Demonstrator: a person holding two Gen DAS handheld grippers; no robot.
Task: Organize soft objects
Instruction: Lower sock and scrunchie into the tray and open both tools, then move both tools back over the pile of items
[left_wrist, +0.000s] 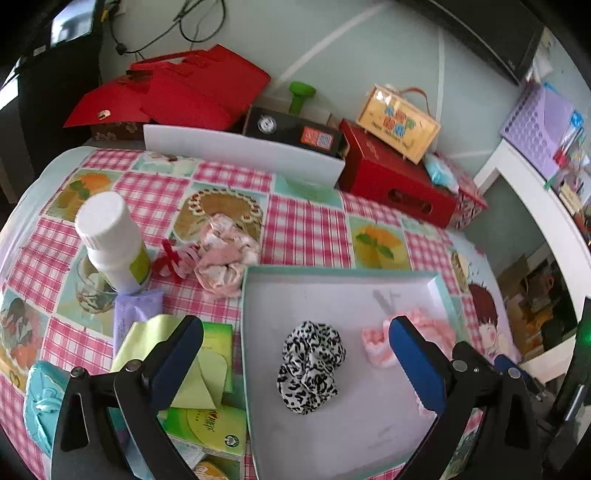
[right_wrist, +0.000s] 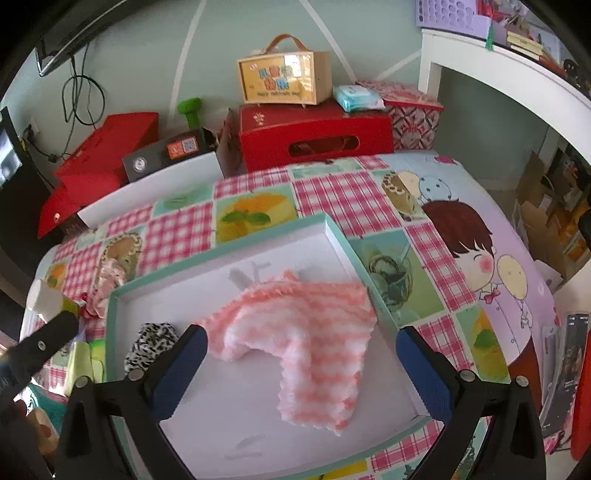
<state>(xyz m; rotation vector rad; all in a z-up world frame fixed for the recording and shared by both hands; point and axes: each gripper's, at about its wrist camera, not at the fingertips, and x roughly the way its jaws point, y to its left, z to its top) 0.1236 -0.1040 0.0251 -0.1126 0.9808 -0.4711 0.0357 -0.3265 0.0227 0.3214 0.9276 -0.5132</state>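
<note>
Pink-white cloth and leopard scrunchie both sit in my tray; both hand-held grippers, left and right, hover wide open, gripping nothing.

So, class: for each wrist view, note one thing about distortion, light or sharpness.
Left wrist view: fisheye bends the tablecloth edges into curves, black corners ring the frame, and the scrunchie looks fairly sharp. Right wrist view: the same bulge curves the tray rim, and soft daylight leaves the pink cloth with faint shadows.
</note>
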